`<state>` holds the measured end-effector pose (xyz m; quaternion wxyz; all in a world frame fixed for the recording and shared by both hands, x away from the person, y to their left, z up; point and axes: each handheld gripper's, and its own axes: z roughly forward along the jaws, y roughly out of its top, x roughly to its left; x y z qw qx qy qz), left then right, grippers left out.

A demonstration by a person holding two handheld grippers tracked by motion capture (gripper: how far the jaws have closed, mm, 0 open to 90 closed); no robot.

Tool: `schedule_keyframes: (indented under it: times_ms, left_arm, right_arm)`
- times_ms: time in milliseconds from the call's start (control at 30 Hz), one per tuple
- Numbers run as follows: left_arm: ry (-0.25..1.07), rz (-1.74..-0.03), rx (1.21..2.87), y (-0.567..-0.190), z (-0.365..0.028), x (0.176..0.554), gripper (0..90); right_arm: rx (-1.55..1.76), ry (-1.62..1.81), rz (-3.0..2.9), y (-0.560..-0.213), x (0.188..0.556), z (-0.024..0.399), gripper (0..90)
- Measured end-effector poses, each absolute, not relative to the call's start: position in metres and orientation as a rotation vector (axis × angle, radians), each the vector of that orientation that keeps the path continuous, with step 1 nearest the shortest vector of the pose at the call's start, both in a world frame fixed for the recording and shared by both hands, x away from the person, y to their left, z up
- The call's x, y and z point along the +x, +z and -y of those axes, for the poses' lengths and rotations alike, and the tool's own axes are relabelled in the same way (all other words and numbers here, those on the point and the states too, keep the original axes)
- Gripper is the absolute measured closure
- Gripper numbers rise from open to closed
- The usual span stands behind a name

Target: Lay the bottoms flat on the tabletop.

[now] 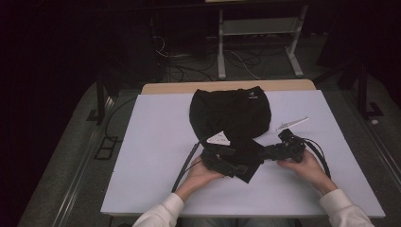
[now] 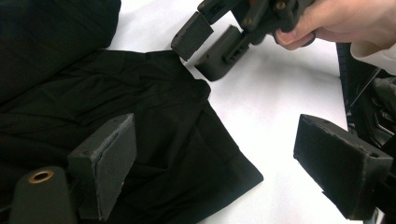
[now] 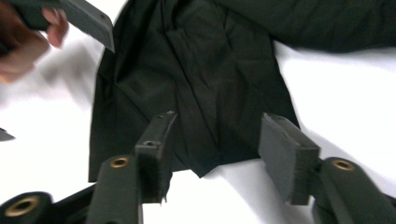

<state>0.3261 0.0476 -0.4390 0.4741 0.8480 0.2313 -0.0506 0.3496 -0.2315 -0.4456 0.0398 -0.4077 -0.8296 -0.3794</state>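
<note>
The black garment [image 1: 230,116] lies in the middle of the white table [image 1: 156,142], one flat leg reaching to the near side. The left gripper [image 2: 210,158] is wide open above this leg; the right gripper [image 3: 215,154] is half open at its hem, gripping nothing. The thin, soft, smooth cloth may slip or bunch if only one layer is pinched.

We see a plain black garment [image 1: 230,113] with a small white logo; a white surface [image 1: 156,142]; both tools black; white sleeves [image 1: 161,213].
</note>
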Motion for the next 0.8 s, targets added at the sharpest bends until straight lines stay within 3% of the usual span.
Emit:
schedule_keyframes:
  times_ms: [167, 300, 433, 467, 500, 533, 567, 800]
  left_arm:
    - [-0.128, -0.575, 2.07, -0.44, -0.05, 0.326, 13.4]
    - [-0.129, -0.576, 2.074, -0.441, -0.051, 0.327, 13.4]
    - [-0.127, -0.577, 2.073, -0.441, -0.051, 0.326, 13.4]
    - [-0.127, -0.577, 2.074, -0.441, -0.051, 0.327, 13.5]
    - [-0.126, -0.578, 2.074, -0.441, -0.051, 0.327, 13.4]
    - [-0.126, -0.578, 2.073, -0.441, -0.051, 0.327, 13.4]
    - [-0.124, -0.579, 2.074, -0.441, -0.051, 0.327, 13.4]
    - [-0.119, -0.581, 2.072, -0.44, -0.053, 0.328, 13.4]
  right_arm:
    - [-1.217, -1.059, 2.693, -0.45, 0.342, 0.22, 35.7]
    - [-1.196, -1.035, 2.76, -0.449, 0.339, 0.215, 36.0]
    - [-1.187, -0.981, 2.907, -0.449, 0.331, 0.206, 50.9]
    - [-1.184, -0.98, 2.915, -0.448, 0.33, 0.205, 57.1]
    - [-1.173, -0.987, 2.891, -0.448, 0.331, 0.206, 70.3]
    - [-1.173, -0.987, 2.891, -0.448, 0.331, 0.206, 70.3]
    - [-1.145, -0.997, 2.862, -0.448, 0.332, 0.206, 82.8]
    - [-1.141, -1.02, 2.769, -0.448, 0.336, 0.209, 87.5]
